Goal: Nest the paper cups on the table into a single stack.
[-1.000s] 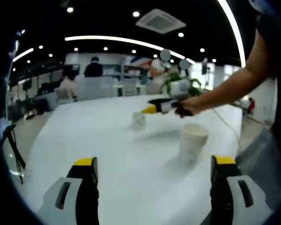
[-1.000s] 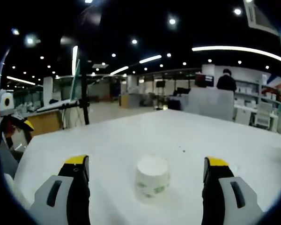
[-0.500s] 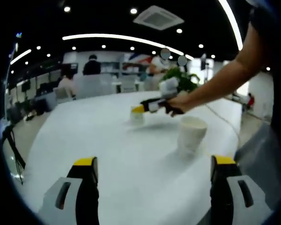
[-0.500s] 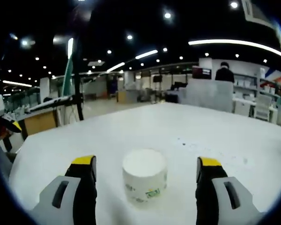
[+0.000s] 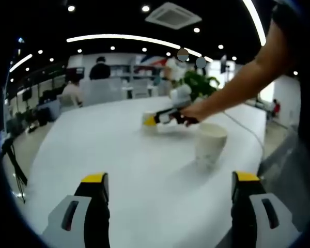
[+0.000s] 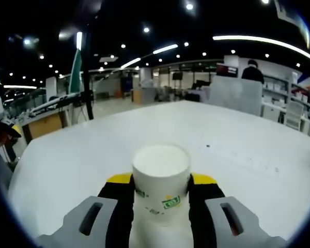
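Observation:
A small white paper cup point(image 6: 161, 182) with green print stands on the white table point(image 6: 237, 150), and my right gripper point(image 6: 161, 181) is shut on its sides. In the left gripper view that same right gripper point(image 5: 151, 120) reaches in from the right on a person's arm and clasps the small cup point(image 5: 145, 123) far across the table. A taller white paper cup point(image 5: 211, 144) stands upright, mouth up, nearer on the right. My left gripper point(image 5: 170, 182) hangs open above the table's near part, with nothing between its fingers.
A potted green plant point(image 5: 196, 85) stands at the far side of the table point(image 5: 93, 150). People sit at desks beyond it. A black pole point(image 6: 86, 77) and a desk lie past the table's left edge in the right gripper view.
My right gripper has moved forward around the small cup and shut on it. The left gripper has stayed open and nearly still.

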`<state>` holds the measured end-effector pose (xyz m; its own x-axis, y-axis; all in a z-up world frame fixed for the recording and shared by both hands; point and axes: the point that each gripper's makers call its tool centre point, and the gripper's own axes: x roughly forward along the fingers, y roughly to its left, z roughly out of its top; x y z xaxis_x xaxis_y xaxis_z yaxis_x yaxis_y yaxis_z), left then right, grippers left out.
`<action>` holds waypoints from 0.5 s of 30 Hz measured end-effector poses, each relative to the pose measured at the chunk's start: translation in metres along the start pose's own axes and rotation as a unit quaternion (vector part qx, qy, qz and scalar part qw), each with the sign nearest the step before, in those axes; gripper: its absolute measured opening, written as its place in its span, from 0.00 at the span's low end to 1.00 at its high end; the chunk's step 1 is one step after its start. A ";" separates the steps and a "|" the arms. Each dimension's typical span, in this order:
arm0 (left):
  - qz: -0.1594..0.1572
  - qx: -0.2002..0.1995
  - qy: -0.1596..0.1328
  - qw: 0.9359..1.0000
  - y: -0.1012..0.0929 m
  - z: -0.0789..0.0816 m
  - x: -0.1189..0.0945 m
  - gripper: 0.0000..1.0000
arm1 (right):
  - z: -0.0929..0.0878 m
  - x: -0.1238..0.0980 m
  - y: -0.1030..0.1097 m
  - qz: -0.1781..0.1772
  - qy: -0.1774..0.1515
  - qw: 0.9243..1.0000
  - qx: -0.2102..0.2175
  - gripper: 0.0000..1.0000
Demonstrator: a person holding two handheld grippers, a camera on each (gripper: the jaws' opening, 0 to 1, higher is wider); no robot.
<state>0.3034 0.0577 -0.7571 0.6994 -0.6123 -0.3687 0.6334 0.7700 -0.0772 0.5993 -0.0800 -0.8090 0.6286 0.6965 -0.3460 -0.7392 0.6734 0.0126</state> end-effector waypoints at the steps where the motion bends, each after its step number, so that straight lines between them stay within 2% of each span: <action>1: 0.002 -0.003 0.001 1.000 0.001 -0.001 0.000 0.99 | 0.001 0.000 0.001 0.000 0.000 1.000 0.001 0.38; 8: 0.006 -0.007 0.000 1.000 0.004 -0.002 0.000 0.99 | 0.008 -0.002 0.004 0.005 -0.004 1.000 0.002 0.37; 10: 0.004 -0.007 0.001 1.000 0.003 -0.002 0.000 0.99 | 0.007 -0.002 0.008 0.014 -0.001 1.000 0.024 0.37; 15: 0.005 -0.004 0.003 1.000 0.003 -0.003 -0.001 1.00 | 0.006 -0.006 0.005 0.008 0.005 1.000 0.024 0.36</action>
<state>0.3043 0.0612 -0.7596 0.7038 -0.6037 -0.3744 0.6234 0.7776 -0.0818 0.5937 -0.0793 -0.8009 0.6135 0.7056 -0.3547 -0.7374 0.6726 0.0625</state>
